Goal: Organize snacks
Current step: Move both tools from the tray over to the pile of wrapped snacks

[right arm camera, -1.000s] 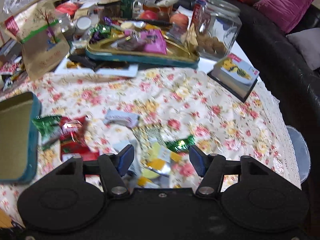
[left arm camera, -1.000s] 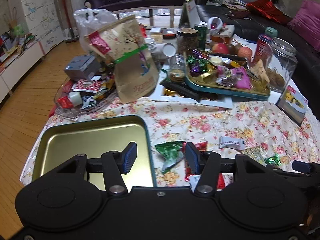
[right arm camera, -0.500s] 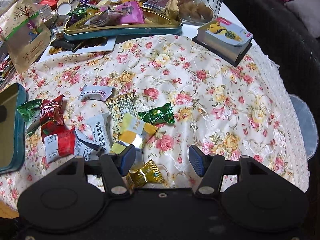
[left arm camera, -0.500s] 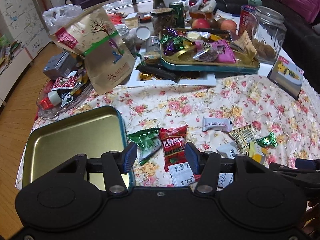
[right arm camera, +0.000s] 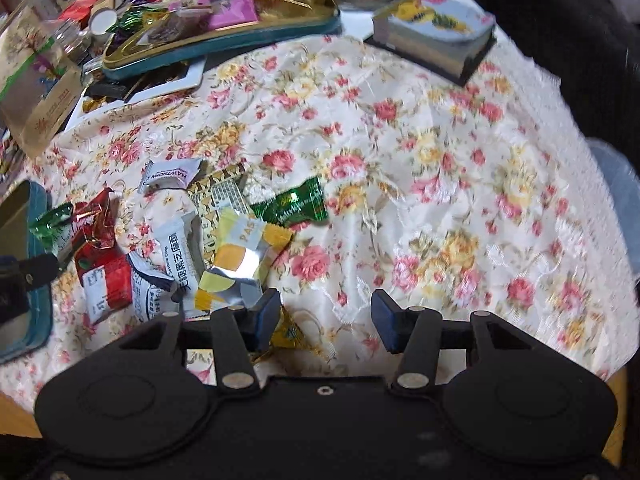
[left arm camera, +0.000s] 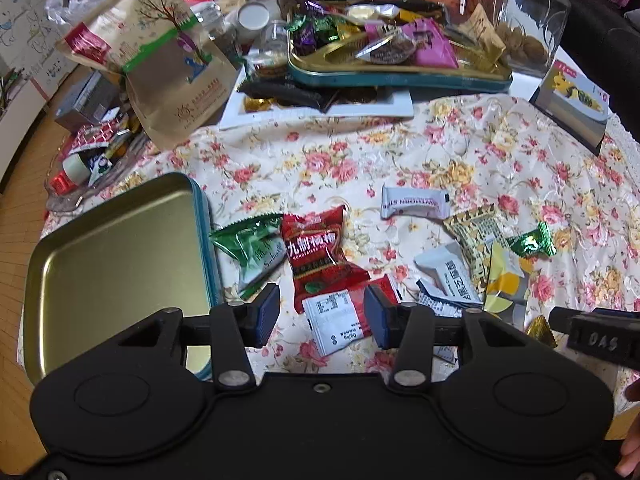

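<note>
Several wrapped snacks lie loose on the floral tablecloth (left arm camera: 460, 152). My left gripper (left arm camera: 321, 316) hangs over a red-and-white packet (left arm camera: 340, 316), its jaws closing, the packet between them but untouched. Above that lie a red packet (left arm camera: 316, 252) and a green one (left arm camera: 252, 248), beside an empty gold tin tray (left arm camera: 112, 264). My right gripper (right arm camera: 326, 318) hovers over bare cloth with its jaws closing on nothing; a small gold triangular candy (right arm camera: 290, 332) sits by its left fingertip (right arm camera: 267, 316). Further up are a yellow-silver packet (right arm camera: 240, 264) and a green candy (right arm camera: 294, 206).
A second tin tray (left arm camera: 400, 76) piled with sweets stands at the back on a white board, with a glass jar (left arm camera: 528, 20), a brown paper bag (left arm camera: 168, 64), a book (right arm camera: 436, 40) and a glass dish (left arm camera: 80, 168) of clutter around. The table edge runs along the right.
Both grippers dropped lower and tilted down over the loose snacks, and both jaws narrowed. The red-and-white packet came between the left jaws; the gold candy came up beside the right gripper's left fingertip.
</note>
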The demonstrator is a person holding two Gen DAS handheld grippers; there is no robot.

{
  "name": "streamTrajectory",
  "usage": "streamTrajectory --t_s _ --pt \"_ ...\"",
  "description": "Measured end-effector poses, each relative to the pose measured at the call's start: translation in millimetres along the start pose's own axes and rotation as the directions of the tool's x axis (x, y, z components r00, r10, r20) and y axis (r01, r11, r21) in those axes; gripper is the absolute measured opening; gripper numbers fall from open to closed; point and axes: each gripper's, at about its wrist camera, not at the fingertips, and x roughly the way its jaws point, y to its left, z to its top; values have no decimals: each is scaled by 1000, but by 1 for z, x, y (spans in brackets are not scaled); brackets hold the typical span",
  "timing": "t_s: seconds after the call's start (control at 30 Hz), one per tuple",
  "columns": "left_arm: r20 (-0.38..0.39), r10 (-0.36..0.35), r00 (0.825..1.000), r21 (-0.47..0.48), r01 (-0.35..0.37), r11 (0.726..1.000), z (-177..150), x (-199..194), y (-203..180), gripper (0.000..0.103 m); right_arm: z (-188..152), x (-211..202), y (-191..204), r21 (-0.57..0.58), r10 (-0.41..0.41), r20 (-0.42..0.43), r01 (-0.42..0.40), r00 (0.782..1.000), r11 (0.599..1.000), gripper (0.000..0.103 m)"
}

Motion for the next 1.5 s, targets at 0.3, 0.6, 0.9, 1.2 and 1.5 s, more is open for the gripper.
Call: streamTrajectory --t_s 0.3,0.6,0.9,1.2,1.5 --pt "-61 -12 998 -98 7 995 8 13 21 54 8 1 -47 235 33 33 -40 999 971 40" --pt "-113 -45 993 -118 31 993 6 21 31 54 1 10 -20 144 173 -21 -168 985 975 36" --pt "-126 -56 990 -132 39 991 9 35 37 54 5 14 -17 141 169 -37 -162 985 977 35" --pt "-173 -42 984 -89 27 996 1 42 26 54 -3 14 -13 144 255 -90 -241 963 960 35" --pt "-166 -58 984 -89 44 995 1 37 26 54 -2 10 -1 67 248 -62 -244 967 967 36"
